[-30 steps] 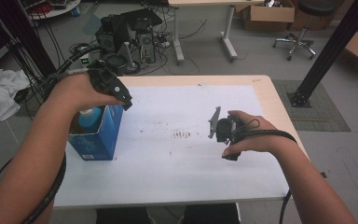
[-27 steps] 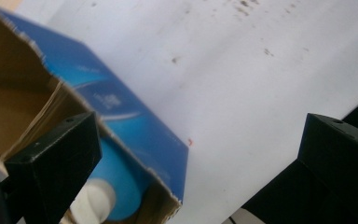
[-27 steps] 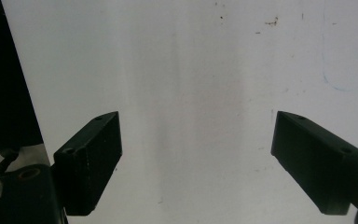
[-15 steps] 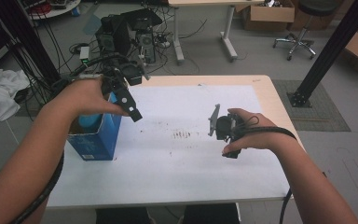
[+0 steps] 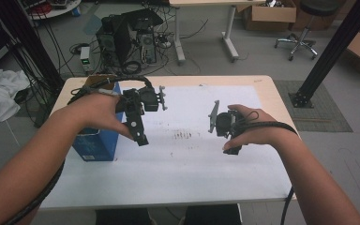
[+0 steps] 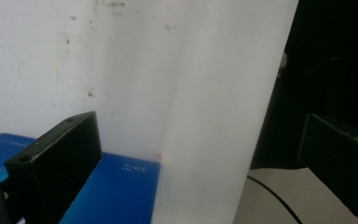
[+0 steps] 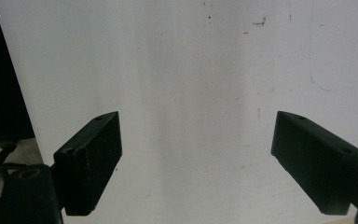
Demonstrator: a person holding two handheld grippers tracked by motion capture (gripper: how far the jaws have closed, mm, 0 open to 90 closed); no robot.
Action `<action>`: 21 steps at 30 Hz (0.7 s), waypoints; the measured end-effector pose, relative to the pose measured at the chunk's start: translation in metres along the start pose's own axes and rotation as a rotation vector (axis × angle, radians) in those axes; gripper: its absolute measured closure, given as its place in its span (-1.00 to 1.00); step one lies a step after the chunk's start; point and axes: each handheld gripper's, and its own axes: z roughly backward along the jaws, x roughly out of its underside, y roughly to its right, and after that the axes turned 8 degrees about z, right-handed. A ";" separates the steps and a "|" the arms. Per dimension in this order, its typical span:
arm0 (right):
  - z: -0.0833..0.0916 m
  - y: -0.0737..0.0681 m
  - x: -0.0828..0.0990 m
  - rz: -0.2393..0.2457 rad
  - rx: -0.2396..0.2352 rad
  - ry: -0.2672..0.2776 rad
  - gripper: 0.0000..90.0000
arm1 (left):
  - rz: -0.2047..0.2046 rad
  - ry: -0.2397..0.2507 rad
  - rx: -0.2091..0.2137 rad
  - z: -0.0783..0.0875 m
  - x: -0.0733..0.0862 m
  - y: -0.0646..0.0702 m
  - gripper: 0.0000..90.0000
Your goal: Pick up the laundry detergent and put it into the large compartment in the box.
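A blue carton (image 5: 96, 145) stands at the left of a table covered by a white sheet (image 5: 192, 164) with small stains. My left gripper (image 5: 139, 135) hangs above the sheet just right of the carton, jaws pointing down. In the left gripper view this gripper (image 6: 200, 154) is open and empty, with the blue carton (image 6: 112, 191) under its left jaw. My right gripper (image 5: 232, 145) is held over the sheet's right half. The right gripper view has that gripper (image 7: 200, 140) open wide over bare white sheet (image 7: 191, 70).
The table's wooden edge (image 5: 267, 89) borders the sheet. On the floor behind it are computer towers and cables (image 5: 126, 42), and a second desk's legs (image 5: 227, 33). A black post (image 5: 333, 51) stands at right, white cloth (image 5: 0, 93) at left.
My left gripper has moved right and toward me, from above the blue carton to over the sheet beside it. The right gripper has stayed in place.
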 end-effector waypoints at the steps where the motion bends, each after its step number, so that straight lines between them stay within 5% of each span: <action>1: 0.001 0.000 -0.001 0.000 -0.003 -0.003 -0.64 | -0.012 0.004 0.005 -0.001 0.000 0.001 -1.00; 11: 0.003 0.002 -0.007 0.016 -0.006 -0.004 -0.64 | -0.127 0.031 0.015 0.001 -0.005 0.010 -1.00; 21: 0.008 0.008 -0.006 0.021 -0.006 0.003 -0.64 | -0.169 0.000 0.005 0.000 -0.014 0.012 -1.00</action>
